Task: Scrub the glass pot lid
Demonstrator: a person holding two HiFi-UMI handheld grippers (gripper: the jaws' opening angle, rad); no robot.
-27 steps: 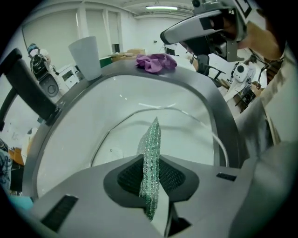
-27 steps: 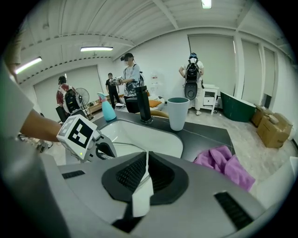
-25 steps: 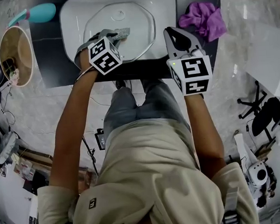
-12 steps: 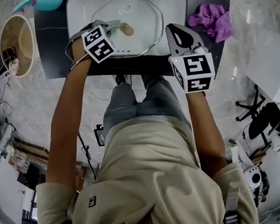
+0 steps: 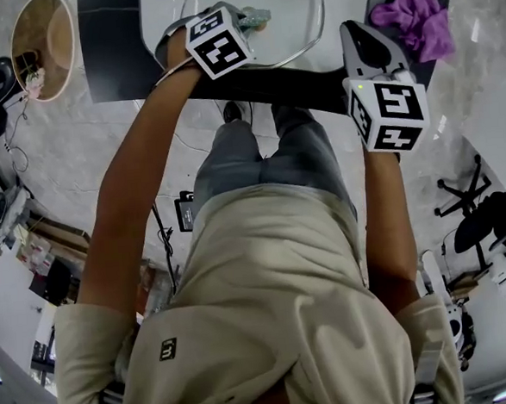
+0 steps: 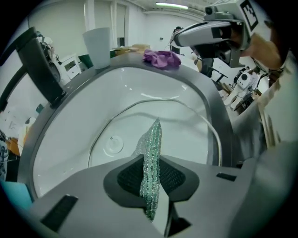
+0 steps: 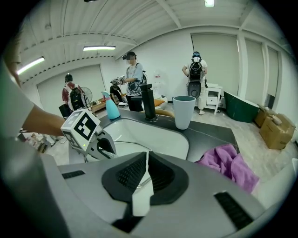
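scrubbing glass lid, mid-stroke

left gripper (image 6: 150,176) clamped on green scrub pad (image 6: 152,153), now further across glass lid (image 6: 186,123) lying in white sink (image 5: 153,9) vs 0.5 s ago; scrubbing looks underway. right gripper (image 7: 145,175) jaws together, empty, idle nr purple cloth (image 5: 412,11).

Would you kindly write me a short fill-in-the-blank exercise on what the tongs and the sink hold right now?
1. The left tongs are shut on the glittery green scrubber, while the right tongs hold ____.
2. The glass lid lies in the white ____.
3. The crumpled cloth on the dark counter is ____.
Missing words: nothing; sink; purple.
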